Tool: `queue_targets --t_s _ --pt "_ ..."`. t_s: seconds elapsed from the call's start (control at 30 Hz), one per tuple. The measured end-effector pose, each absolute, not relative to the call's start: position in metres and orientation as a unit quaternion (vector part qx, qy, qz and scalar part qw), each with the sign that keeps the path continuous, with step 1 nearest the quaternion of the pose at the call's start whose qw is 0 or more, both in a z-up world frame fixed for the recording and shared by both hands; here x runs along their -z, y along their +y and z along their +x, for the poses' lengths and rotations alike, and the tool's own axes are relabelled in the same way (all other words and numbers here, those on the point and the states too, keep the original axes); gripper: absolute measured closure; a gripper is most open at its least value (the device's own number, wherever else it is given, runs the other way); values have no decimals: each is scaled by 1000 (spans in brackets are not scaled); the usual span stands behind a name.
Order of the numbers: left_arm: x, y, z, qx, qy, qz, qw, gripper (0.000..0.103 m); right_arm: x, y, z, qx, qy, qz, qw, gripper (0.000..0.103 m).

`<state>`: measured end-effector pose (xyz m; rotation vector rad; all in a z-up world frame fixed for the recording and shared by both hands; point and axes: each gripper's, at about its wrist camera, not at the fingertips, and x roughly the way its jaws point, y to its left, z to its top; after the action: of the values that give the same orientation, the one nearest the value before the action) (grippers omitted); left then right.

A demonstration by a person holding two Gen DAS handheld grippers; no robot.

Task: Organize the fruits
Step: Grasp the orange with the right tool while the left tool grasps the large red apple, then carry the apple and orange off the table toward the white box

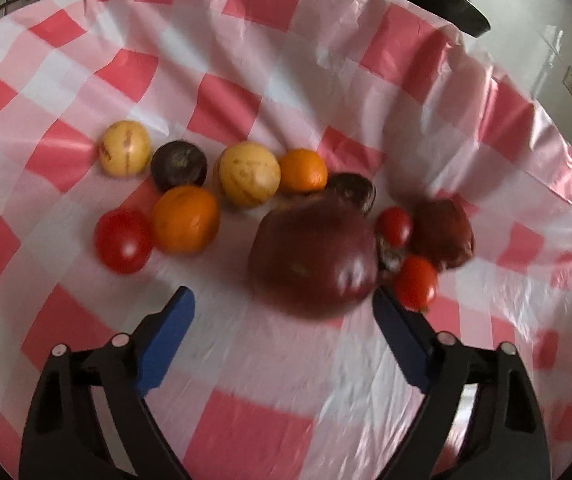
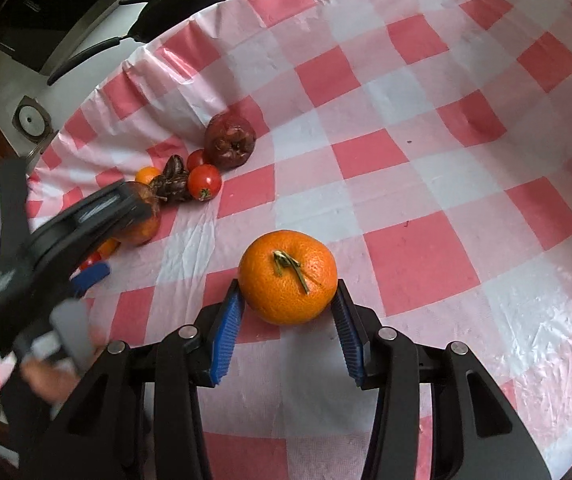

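Observation:
In the left wrist view my left gripper (image 1: pixel 283 300) stands open just short of a large dark red fruit (image 1: pixel 314 256). Its right finger is close to the fruit's edge and its left finger is well clear. Behind lie two yellow striped fruits (image 1: pixel 125 148), two oranges (image 1: pixel 185 218), dark purple fruits (image 1: pixel 179 165), red tomatoes (image 1: pixel 123 241) and a wrinkled dark red fruit (image 1: pixel 442 234). In the right wrist view my right gripper (image 2: pixel 288 288) is shut on an orange (image 2: pixel 288 282) with a green stem. That orange sits apart from the cluster (image 2: pixel 205 182), and both blue pads press its sides.
A pink and white checked cloth (image 2: pixel 406 152) covers the round table. A black pan (image 2: pixel 189 4) lies on the floor beyond the table's far edge. A hand (image 2: pixel 45 376) holds the blurred left tool at the left of the right wrist view.

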<state>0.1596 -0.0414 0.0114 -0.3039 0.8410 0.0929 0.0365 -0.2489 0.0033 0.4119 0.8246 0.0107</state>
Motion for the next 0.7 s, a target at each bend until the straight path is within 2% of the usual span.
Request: queue_targets --t_s 0.1,0.17,0.23,0.47,0.7 --pt "-11 -44 170 -55 405 -149 901 15 -3 -246 37 -8 400 194 896 58" --pt "-8 -44 177 -58 412 -155 896 25 -3 -246 38 -8 399 195 896 58" --pt "-5 -44 178 -55 415 -158 894 41 -2 -246 38 -10 400 195 896 58" --pt "-4 -28 142 -26 401 -184 897 42 -2 -246 39 -14 400 197 895 58" --pt "-19 -10 74 -11 363 -158 918 42 -2 -246 39 -15 400 197 895 58"
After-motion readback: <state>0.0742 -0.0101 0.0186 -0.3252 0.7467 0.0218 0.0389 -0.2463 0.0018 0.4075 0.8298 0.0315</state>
